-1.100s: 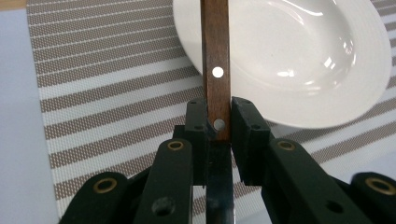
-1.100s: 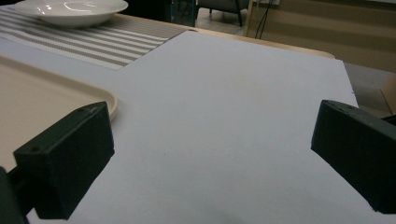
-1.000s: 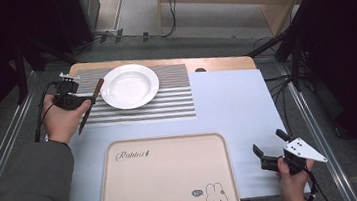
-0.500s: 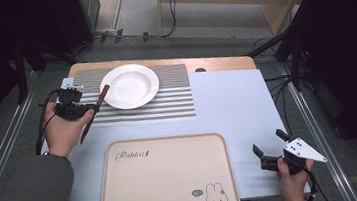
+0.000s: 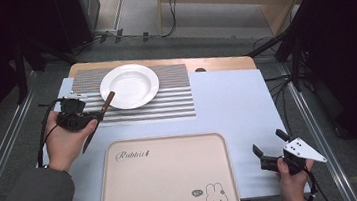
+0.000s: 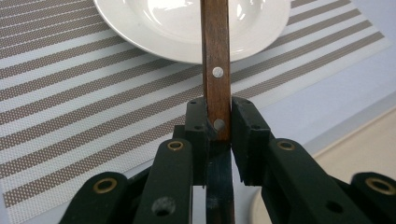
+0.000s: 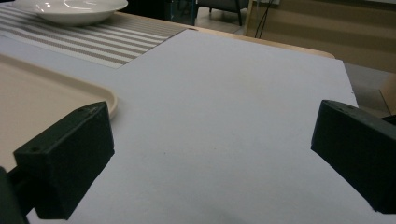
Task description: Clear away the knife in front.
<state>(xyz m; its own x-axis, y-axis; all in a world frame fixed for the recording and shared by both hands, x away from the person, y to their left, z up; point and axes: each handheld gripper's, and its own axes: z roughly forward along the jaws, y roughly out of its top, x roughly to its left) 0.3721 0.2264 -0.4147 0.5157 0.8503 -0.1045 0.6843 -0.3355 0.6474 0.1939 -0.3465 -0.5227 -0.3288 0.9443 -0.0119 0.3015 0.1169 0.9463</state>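
My left gripper is shut on a knife's wooden handle. The riveted handle points toward a white plate and overlaps its rim in the left gripper view. The dark blade trails back toward the person, past the hand. The plate sits on a striped placemat. At the table's near right corner my right gripper stands open over bare blue-white table cover, with nothing between its fingers.
A beige tray printed with a rabbit lies at the near middle of the table, empty. The blue-white cover lies bare between the placemat and the right gripper. Metal rails run along both table sides.
The left hand has carried the knife from beside the plate's left toward the near side and a little right. The right gripper has stayed where it was.
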